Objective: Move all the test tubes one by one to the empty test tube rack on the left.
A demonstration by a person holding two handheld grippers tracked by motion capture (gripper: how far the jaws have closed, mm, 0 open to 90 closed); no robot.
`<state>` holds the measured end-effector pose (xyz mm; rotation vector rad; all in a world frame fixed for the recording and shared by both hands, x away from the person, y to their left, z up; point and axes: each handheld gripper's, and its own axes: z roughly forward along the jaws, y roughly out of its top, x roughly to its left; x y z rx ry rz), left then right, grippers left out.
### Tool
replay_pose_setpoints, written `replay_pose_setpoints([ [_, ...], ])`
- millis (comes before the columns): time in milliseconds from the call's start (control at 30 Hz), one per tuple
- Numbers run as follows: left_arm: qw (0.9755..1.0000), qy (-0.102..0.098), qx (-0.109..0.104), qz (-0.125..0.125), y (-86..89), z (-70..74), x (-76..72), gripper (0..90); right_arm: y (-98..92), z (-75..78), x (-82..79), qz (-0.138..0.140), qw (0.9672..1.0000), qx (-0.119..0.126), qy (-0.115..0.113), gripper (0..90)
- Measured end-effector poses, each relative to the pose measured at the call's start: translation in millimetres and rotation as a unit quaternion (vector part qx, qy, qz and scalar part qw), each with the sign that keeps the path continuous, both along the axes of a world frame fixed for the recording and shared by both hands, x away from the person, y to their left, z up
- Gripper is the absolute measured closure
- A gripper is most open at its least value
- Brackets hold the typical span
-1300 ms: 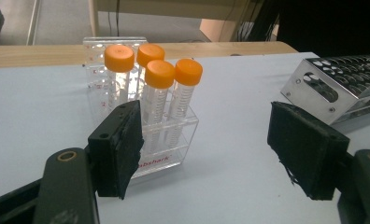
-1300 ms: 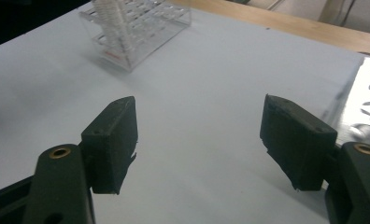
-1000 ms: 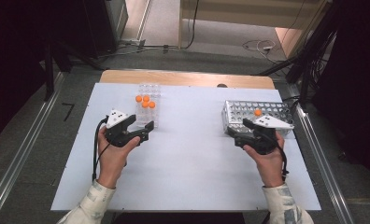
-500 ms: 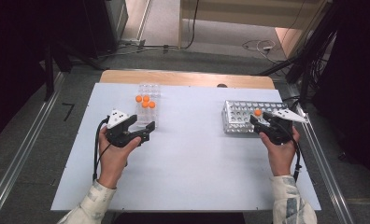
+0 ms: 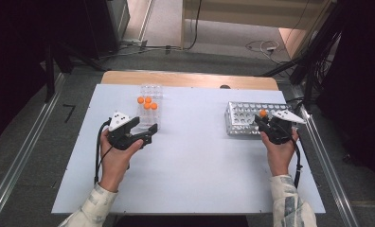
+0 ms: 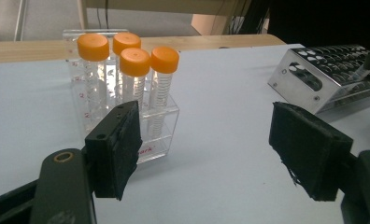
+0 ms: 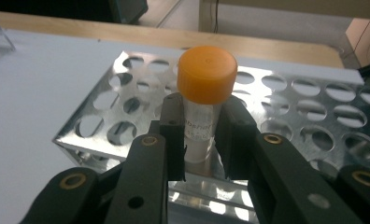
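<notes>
A clear plastic rack at the table's back left holds several orange-capped tubes. My left gripper stands open just in front of it, nothing between its pads. At the right, a perforated metal rack lies on the table. My right gripper is shut on an orange-capped tube, held upright above the near side of the metal rack. The tube's lower end is hidden between the jaws.
The white table top spreads wide between the two racks and toward the front edge. A wooden strip runs along the far edge. Metal rails flank the table, and cables lie on the floor behind.
My right gripper has moved right and slightly away with the tube, from over the rack's middle to its right end. The left gripper has stayed put.
</notes>
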<state>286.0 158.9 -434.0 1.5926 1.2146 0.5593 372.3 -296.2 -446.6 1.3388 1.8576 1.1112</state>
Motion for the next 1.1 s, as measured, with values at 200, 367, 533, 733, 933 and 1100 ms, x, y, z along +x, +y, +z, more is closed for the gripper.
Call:
replay_pose_setpoints([
  [200,1.0,-0.003,-0.001,-0.005,-2.4,2.6,-1.9,24.3,-0.9,33.3,-14.8,0.003,0.9985,0.014,-0.053,71.8],
  [367,0.9999,-0.005,-0.002,-0.012,-6.1,4.5,-4.2,24.2,2.4,52.7,-27.7,0.023,0.9968,0.029,-0.071,71.9],
  [533,0.9995,-0.015,-0.005,-0.027,-12.9,10.3,-9.6,24.6,23.2,54.8,-37.0,0.081,0.9949,0.038,-0.047,71.9],
  [733,0.9973,-0.031,-0.009,-0.065,-30.3,19.4,-20.9,27.3,77.9,44.1,-52.3,0.18,0.9829,0.034,-0.019,71.9],
  [933,0.9931,-0.051,-0.004,-0.105,-49.4,28.8,-33.0,34.7,142.2,26.1,-69.2,0.266,0.9639,0.012,0.006,71.9],
  [1100,0.9892,-0.055,0.011,-0.135,-63.5,29.2,-37.2,46.9,177.8,14.9,-78.9,0.305,0.9523,-0.005,0.015,71.9],
])
